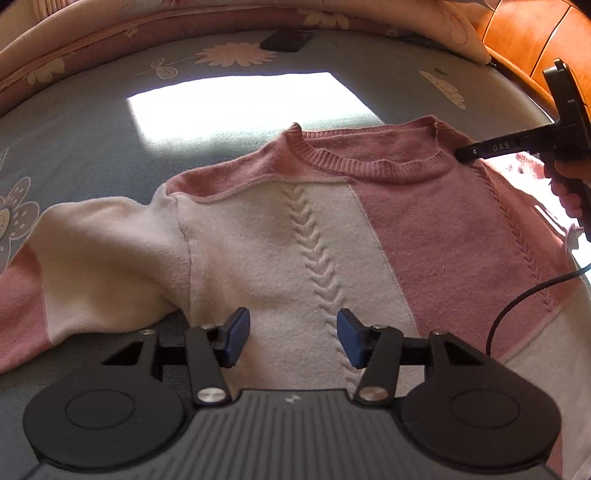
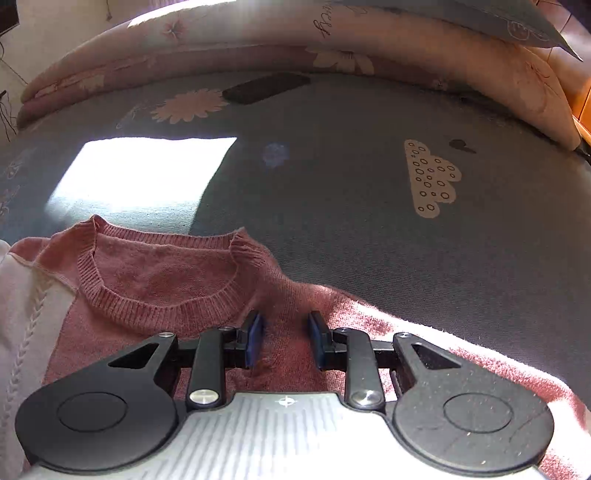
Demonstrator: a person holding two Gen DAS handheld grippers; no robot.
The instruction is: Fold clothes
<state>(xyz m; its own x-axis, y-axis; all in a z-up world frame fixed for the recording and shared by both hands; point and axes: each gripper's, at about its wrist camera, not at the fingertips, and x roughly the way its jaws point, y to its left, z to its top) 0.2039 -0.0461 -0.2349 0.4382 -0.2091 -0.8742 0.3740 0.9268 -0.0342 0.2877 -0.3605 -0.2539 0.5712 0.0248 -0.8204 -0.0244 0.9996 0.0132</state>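
Observation:
A pink and cream knit sweater [image 1: 280, 229] lies face up on the bed, its ribbed collar [image 1: 373, 166] toward the far side and one sleeve [image 1: 85, 258] spread left. My left gripper [image 1: 293, 338] hovers open over the cream front panel near the cable stitch, nothing between its blue pads [image 1: 236, 332]. My right gripper [image 2: 286, 339] is open low over the pink shoulder just right of the collar [image 2: 162, 306]; in the left wrist view its body [image 1: 517, 147] shows at the sweater's right shoulder, held by a hand [image 1: 569, 192].
The bed has a grey-blue flowered sheet [image 2: 351, 206] with a bright sun patch [image 1: 243, 103]. A dark phone-like slab [image 1: 286, 40] lies near the pink quilt roll [image 2: 258, 37] at the far edge. A wooden headboard [image 1: 535, 33] is at right. A black cable [image 1: 524, 299] crosses the sweater's right side.

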